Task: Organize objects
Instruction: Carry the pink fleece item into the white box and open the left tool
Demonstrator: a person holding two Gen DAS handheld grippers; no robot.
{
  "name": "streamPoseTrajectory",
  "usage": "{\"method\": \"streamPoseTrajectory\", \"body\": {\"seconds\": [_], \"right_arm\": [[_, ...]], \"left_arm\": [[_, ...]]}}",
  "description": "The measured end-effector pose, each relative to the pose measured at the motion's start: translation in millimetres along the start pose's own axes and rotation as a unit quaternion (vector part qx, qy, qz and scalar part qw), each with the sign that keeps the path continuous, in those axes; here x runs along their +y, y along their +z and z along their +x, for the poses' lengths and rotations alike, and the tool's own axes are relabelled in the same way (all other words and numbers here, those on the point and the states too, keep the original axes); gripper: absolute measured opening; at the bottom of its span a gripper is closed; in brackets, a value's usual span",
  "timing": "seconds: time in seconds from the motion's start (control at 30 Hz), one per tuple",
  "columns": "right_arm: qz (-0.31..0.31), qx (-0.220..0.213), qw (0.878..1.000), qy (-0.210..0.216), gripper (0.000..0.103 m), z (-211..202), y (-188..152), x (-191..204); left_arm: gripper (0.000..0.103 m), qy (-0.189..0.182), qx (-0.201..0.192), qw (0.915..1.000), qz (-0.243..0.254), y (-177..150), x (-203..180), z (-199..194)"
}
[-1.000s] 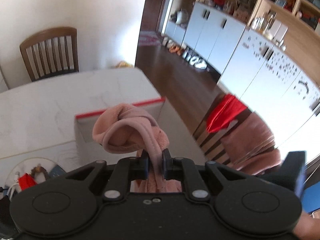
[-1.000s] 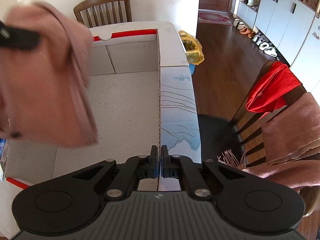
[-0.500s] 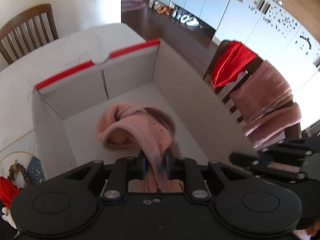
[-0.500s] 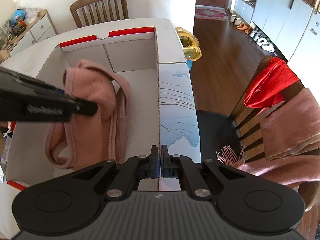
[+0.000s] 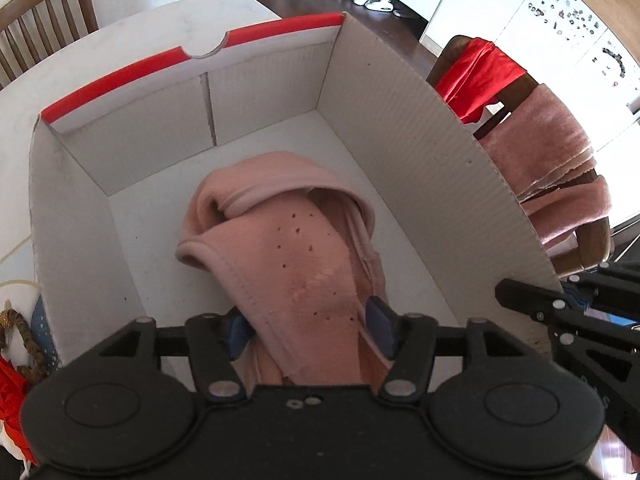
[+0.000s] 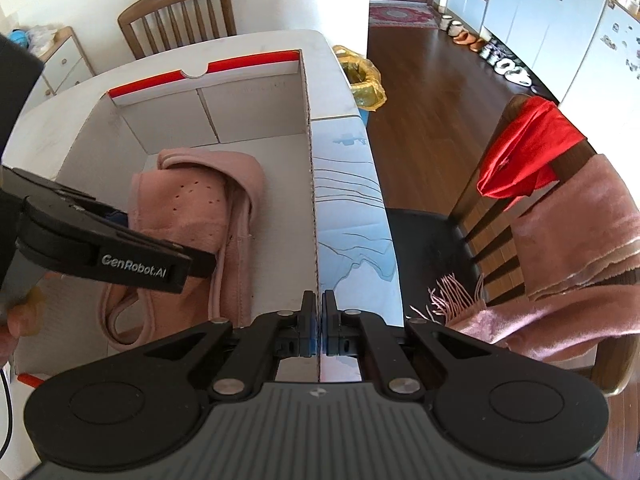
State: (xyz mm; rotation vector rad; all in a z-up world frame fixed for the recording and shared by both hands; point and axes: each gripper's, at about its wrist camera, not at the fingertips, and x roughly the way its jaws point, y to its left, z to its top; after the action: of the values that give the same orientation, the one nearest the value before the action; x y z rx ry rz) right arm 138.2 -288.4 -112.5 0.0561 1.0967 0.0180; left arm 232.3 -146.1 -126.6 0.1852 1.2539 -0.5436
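The left tongs [image 5: 308, 330] reach down into the open white cardboard box with a red rim [image 5: 420, 128], their jaws opening, with the soft pink fabric garment [image 5: 288, 240] between the blue pads [image 5: 380, 326]; the cloth brushes both pads, but they no longer pinch it. The garment lies crumpled on the box floor, toward the near side and roughly midway between the left and right walls. The right tongs [image 6: 319, 322] are closed on the top edge of the box's right wall, at its near end. The box rests on a white marbled surface [image 6: 344, 92]. To the right, a wooden chair [image 6: 532, 216] carries a red cloth [image 6: 528, 152] and a pink fringed scarf [image 6: 576, 240].
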Motion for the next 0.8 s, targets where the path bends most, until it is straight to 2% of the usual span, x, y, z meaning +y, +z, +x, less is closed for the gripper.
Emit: {"method": "streamPoseTrajectory", "body": {"seconds": [0.2,0.5,0.67,0.8], "right_arm": [[0.007,0.004,1.000,-0.011,0.002,-2.0,2.0,3.6],[0.003,0.011,1.000,-0.020,0.002,-3.2,6.9,8.0],[0.008,0.023,1.000,-0.011,0.001,-7.4,7.7,5.5],[-0.005,0.029,1.000,-0.001,0.001,-11.2,8.4,3.1]], "left_arm": [[0.072,-0.006,-0.019,0.9998,0.007,-5.9,2.7,-21.2],[0.072,-0.004,-0.068,0.9973,0.029,-16.3,-1.6,-70.8],[0.072,0.000,-0.108,0.9934,0.039,-25.3,-2.3,-102.7],[0.072,0.017,-0.141,0.9890,0.040,-37.0,0.7,-123.3]]}}
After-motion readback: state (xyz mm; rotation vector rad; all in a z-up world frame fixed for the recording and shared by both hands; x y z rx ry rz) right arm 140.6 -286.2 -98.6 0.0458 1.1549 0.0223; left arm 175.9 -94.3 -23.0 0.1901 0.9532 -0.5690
